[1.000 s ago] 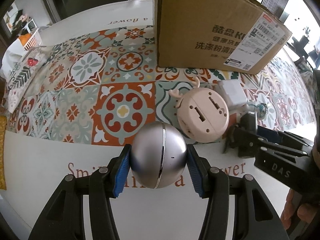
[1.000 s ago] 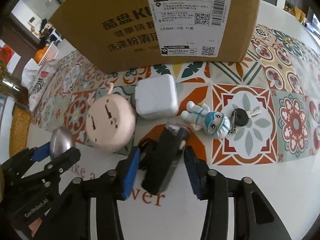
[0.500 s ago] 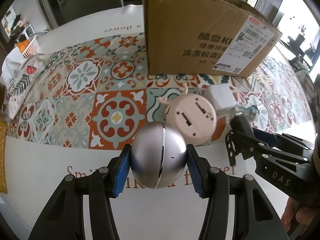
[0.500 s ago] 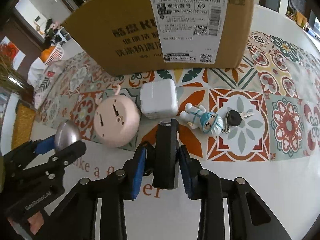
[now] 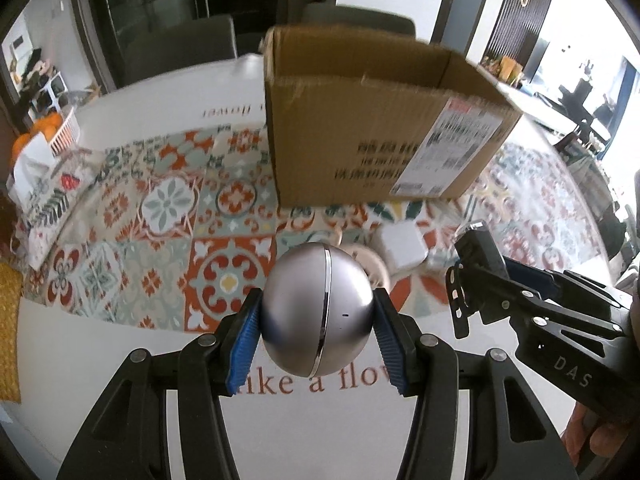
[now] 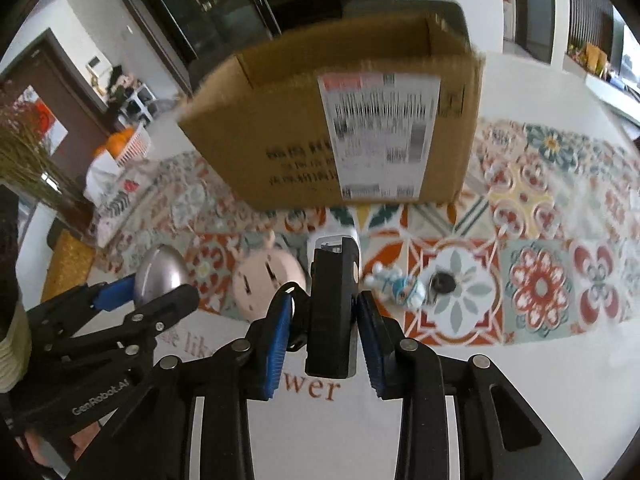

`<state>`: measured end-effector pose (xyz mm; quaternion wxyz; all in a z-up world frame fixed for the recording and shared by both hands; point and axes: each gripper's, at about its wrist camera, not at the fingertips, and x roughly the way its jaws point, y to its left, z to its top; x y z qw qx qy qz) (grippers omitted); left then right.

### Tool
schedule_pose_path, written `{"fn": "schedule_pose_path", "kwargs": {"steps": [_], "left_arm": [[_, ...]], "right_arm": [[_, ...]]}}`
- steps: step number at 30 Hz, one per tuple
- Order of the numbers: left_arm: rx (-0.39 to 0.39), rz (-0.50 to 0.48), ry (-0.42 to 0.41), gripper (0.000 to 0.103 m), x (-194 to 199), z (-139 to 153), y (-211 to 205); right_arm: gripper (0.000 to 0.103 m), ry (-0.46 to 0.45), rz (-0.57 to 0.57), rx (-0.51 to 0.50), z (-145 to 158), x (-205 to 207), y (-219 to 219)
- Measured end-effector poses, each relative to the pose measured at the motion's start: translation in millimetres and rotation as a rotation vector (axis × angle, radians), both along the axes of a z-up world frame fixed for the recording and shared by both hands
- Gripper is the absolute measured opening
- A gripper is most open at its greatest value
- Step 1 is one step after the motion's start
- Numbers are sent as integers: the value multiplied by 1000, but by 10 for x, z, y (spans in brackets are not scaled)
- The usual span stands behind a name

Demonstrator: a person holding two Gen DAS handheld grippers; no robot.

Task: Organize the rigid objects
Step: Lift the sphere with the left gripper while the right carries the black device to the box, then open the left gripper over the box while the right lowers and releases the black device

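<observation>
A patterned orange, green and white tiled mat (image 5: 168,216) spreads across the middle of the left wrist view. An open brown cardboard box (image 5: 372,128) with a shipping label stands on it in the upper centre. In the lower centre, the left gripper (image 5: 318,336) clamps a shiny silver metal sphere (image 5: 316,308) between its blue pads. In the right wrist view, the right gripper (image 6: 324,328) squeezes an upright black rectangular device (image 6: 332,304) at centre. Behind it on the mat lie a round pink toy (image 6: 260,280) left of centre, a white square charger (image 5: 402,244), a small white-and-blue figurine (image 6: 400,286) and a black key (image 6: 442,282) right of centre.
</observation>
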<state>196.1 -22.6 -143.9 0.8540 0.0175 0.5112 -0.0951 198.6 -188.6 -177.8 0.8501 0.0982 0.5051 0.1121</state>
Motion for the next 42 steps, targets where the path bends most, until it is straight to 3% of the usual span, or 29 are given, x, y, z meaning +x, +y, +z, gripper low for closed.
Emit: {"fn": "schedule_pose_path", "kwargs": {"steps": [9,19,29,42], "left_arm": [[-30,-34,-122,53,171,529,-92],[-37,-69,-216,53,446,943,-198],[-39,-97,-212,53,896,1124,-363],[0,-92,-84,53,1515,947,-510]], "right_arm": [[34,-174,-28,-8,610,126,-70],[34,-292,-46,2,1039,365,-142],[34,-321,-58,3,1203,773,-229],[34,-240,-71,-18,1059,1335,-327]]}}
